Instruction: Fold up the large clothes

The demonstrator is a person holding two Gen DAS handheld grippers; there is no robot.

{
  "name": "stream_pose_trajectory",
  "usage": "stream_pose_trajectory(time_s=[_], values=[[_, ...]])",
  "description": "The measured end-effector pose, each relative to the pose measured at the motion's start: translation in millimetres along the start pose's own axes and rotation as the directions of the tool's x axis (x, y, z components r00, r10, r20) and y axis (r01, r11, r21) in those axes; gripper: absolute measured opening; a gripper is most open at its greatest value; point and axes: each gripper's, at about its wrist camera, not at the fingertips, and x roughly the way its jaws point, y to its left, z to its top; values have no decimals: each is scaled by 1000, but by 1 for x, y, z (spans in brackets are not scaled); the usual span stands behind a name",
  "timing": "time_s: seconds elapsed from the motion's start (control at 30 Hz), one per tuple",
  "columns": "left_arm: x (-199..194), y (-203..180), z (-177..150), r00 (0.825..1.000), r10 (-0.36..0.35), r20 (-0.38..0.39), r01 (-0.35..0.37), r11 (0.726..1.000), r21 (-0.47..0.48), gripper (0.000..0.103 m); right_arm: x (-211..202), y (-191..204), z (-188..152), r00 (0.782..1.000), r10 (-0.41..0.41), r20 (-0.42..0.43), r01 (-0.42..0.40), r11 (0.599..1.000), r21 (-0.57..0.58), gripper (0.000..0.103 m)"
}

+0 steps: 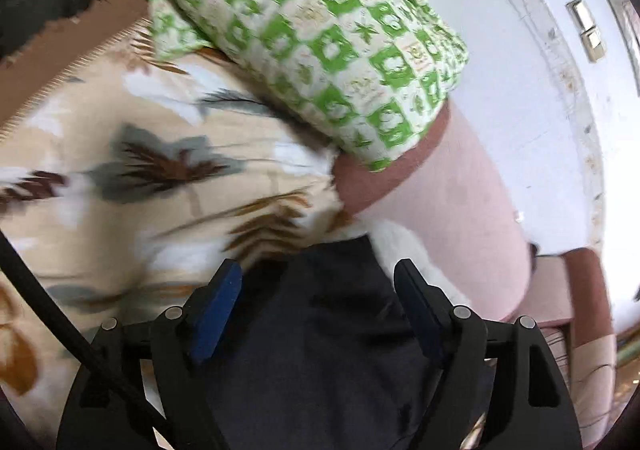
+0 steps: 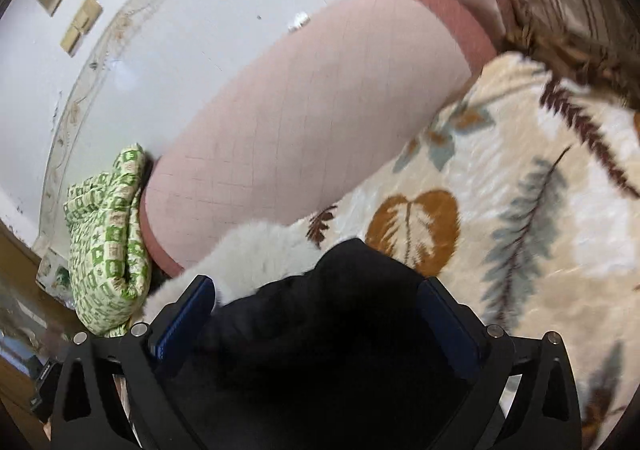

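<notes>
Two tongs are in my hands, and both look down on the same bed. Biggest under me is the cream blanket with leaf print [image 1: 120, 170], fuzzy, covered in brown, ochre and grey-blue leaves; it spreads over most of what I see, and the right wrist view shows it running off to the right side. Behind it stands the pink headboard [image 2: 288, 122], padded, with a darker rose band at its edge, and past that the white wall [image 1: 500, 70]. A green-and-cream checked pillow [image 1: 320, 30] leans against the headboard, its lower corner overhanging the blanket; in the right wrist view it sits at the far left, squeezed against the headboard's end. Two small switch plates [image 1: 588, 30] are fixed on the wall.

Closer in lies the dark garment [image 1: 320, 330], navy to black, resting on the blanket with a white fleecy turned-up edge of blanket [image 2: 260, 254] just beyond it. My left gripper [image 1: 318, 282] stands wide, the garment lying between its blue pads without either pad pressing on it. My right gripper [image 2: 320, 298] is spread just as wide, a hump of the dark cloth bulging up between its fingers, loose and ungripped
</notes>
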Motion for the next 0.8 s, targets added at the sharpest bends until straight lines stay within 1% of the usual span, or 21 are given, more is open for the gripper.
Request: stream_pose_trajectory(time_s=[0.07, 0.1, 0.13, 0.2, 0.23, 0.27, 0.3, 0.33, 0.37, 0.4, 0.43, 0.5, 0.53, 0.57, 0.6, 0.63, 0.67, 0.73, 0.8], values=[[-12, -1, -14, 999, 49, 3, -49, 997, 56, 78, -19, 17, -5, 1000, -3, 7, 3, 998, -57, 103], [-20, -2, -26, 996, 90, 15, -91, 992, 92, 78, -25, 24, -8, 1000, -2, 8, 3, 996, -89, 103], [-30, 0, -41, 991, 125, 37, -129, 984, 120, 78, -32, 37, -15, 1000, 5, 5, -4, 990, -140, 100], [-47, 9, -77, 984, 161, 74, -171, 974, 149, 78, -41, 64, -35, 999, 31, -20, -35, 967, -250, 86], [-52, 15, -91, 983, 164, 81, -175, 972, 155, 78, -44, 81, -47, 998, 40, -38, -50, 951, -305, 73], [-54, 23, -101, 983, 166, 85, -177, 971, 157, 78, -43, 99, -62, 996, 57, -68, -78, 929, -363, 62], [-58, 30, -119, 982, 166, 93, -180, 971, 158, 78, -41, 110, -72, 994, 68, -89, -98, 913, -396, 59], [-58, 38, -127, 981, 164, 99, -178, 972, 155, 78, -35, 122, -83, 992, 68, -107, -109, 895, -433, 55], [-56, 44, -136, 982, 160, 104, -175, 973, 152, 78, -22, 137, -94, 993, 42, -114, -92, 871, -483, 55], [-54, 50, -142, 983, 154, 104, -169, 974, 149, 78, -6, 146, -102, 994, -3, -109, -54, 854, -518, 55], [-48, 54, -142, 984, 146, 105, -160, 976, 148, 78, 11, 149, -106, 993, -47, -105, -16, 846, -532, 55], [-41, 61, -145, 984, 133, 116, -151, 975, 160, 78, 46, 148, -110, 988, -118, -100, 48, 849, -526, 56], [-38, 62, -144, 981, 146, 130, -167, 971, 171, 78, 69, 145, -111, 982, -161, -94, 91, 854, -512, 63], [-34, 64, -141, 976, 167, 141, -191, 965, 181, 78, 88, 141, -111, 977, -194, -90, 124, 856, -502, 75], [-30, 66, -137, 972, 183, 145, -209, 959, 193, 78, 102, 136, -111, 972, -219, -84, 149, 854, -498, 81], [-28, 68, -135, 974, 177, 139, -203, 959, 197, 78, 118, 132, -111, 969, -237, -74, 171, 852, -495, 88], [-25, 70, -131, 978, 162, 128, -185, 963, 196, 78, 127, 131, -110, 967, -247, -63, 185, 849, -495, 93], [-17, 77, -122, 987, 130, 92, -144, 975, 170, 78, 143, 129, -106, 963, -268, -39, 215, 844, -492, 96], [-10, 83, -118, 994, 90, 65, -98, 985, 139, 79, 148, 128, -104, 961, -275, -27, 226, 838, -497, 98]])
